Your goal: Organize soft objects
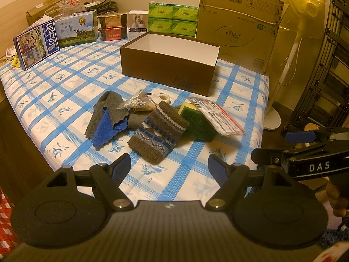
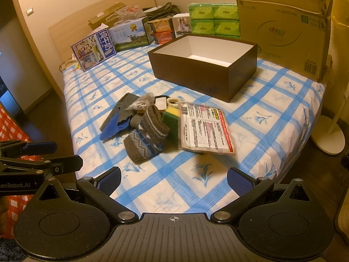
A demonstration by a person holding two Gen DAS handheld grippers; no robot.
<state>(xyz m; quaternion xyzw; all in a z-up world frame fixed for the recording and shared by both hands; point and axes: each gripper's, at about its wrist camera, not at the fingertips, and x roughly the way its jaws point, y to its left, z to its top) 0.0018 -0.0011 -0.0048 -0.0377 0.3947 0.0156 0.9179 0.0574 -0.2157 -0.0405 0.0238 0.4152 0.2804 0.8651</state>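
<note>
A pile lies on the checked bed: a brown patterned knit sock (image 1: 158,131) (image 2: 147,134), a grey-and-blue cloth (image 1: 106,118) (image 2: 118,118), a green-and-yellow sponge (image 1: 196,120) (image 2: 171,119), a bag of cotton swabs (image 1: 137,102) and a flat printed packet (image 1: 218,115) (image 2: 205,128). An open dark brown box (image 1: 170,65) (image 2: 202,69) with a white inside stands behind the pile. My left gripper (image 1: 169,168) is open and empty, just short of the sock. My right gripper (image 2: 173,180) is open and empty, further back over the near bed edge.
Milk cartons (image 1: 36,45), tissue packs (image 1: 172,19) and a large cardboard box (image 1: 237,28) line the far side of the bed. A white fan stand (image 1: 281,87) is on the floor at the right. Each gripper shows at the edge of the other's view.
</note>
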